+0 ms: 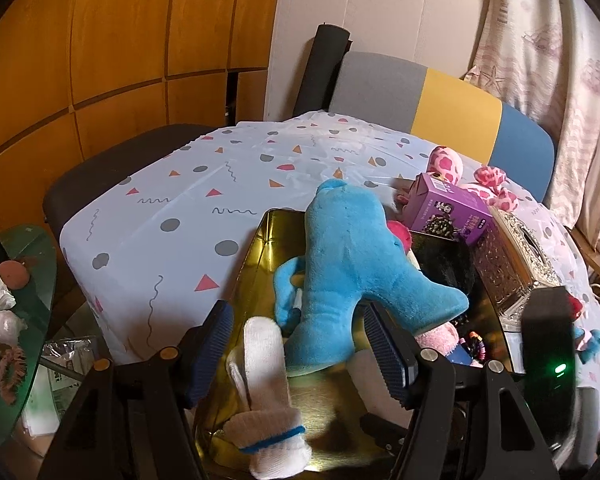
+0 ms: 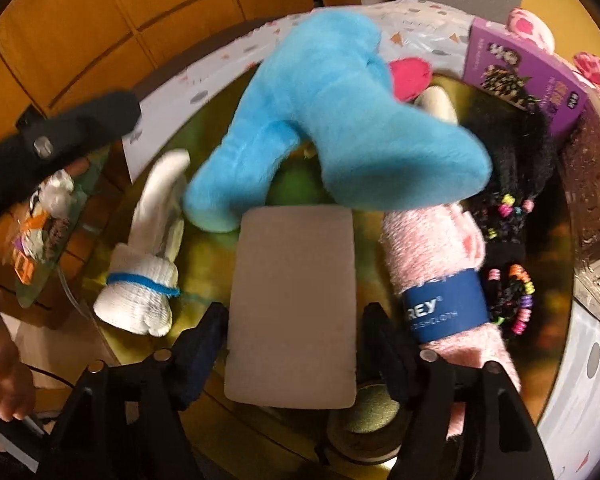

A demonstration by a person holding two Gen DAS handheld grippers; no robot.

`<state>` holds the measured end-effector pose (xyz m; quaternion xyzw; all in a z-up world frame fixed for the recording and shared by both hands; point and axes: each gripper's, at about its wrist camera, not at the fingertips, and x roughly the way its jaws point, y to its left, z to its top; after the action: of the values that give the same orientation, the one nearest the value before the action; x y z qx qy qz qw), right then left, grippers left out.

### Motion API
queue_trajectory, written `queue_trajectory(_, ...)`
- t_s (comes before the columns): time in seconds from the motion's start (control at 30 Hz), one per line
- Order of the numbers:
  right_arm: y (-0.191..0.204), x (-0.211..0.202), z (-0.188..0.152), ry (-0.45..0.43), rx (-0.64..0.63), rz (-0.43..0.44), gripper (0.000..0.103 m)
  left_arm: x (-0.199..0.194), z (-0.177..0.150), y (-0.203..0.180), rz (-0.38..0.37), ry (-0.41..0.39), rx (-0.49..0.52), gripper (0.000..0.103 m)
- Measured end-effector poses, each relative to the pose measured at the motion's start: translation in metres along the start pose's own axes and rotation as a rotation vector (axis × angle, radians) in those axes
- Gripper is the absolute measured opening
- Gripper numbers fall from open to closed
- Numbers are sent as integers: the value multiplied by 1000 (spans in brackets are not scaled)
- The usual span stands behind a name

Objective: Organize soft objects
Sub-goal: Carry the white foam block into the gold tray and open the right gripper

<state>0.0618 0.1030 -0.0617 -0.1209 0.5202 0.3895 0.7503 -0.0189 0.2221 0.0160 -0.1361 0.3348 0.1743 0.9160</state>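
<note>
A gold tray (image 1: 260, 248) sits on the worktop (image 1: 160, 216), which wears a pale cloth printed with triangles, dots and squiggles. In the tray lie a blue plush toy (image 1: 348, 264), a rolled white sock bundle (image 1: 260, 364) tied with a blue band, a flat grey pad (image 2: 292, 304), a rolled pink washcloth (image 2: 440, 272) and a black fuzzy item (image 2: 512, 152) with coloured beads. The washcloth's blue paper sleeve shows the letters "REY" and part of the word "DISHCLOTH"; the rest is hidden. At 1 o'clock from the plush, a purple carton (image 2: 528, 80) leans at the tray's far edge, its print too small to read, with a pink spotted plush (image 1: 448, 164) beyond it and an ornate silver box (image 1: 512, 264) at 3 o'clock. In the left wrist view the left tool (image 1: 300, 352) points forward over the near end of the tray, its ribbed blue pads spread wide on either side of the sock bundle and the plush's lower end, clamping nothing. In the right wrist view the right tool (image 2: 292, 344) looks steeply down into the tray, jaws parted on either side of the grey pad; whether they touch it cannot be told.
</note>
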Motion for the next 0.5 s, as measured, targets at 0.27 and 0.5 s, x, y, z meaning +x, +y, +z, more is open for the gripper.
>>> queue_trajectory(0.27,-13,-31,-11,-81,13,-23,74,-5,-2,-6,-9,-4,14,69)
queue_trajectory(0.5,-24,-61,-22,-175,28,-106,74,-9,-3,-18,-33,-6,46,70)
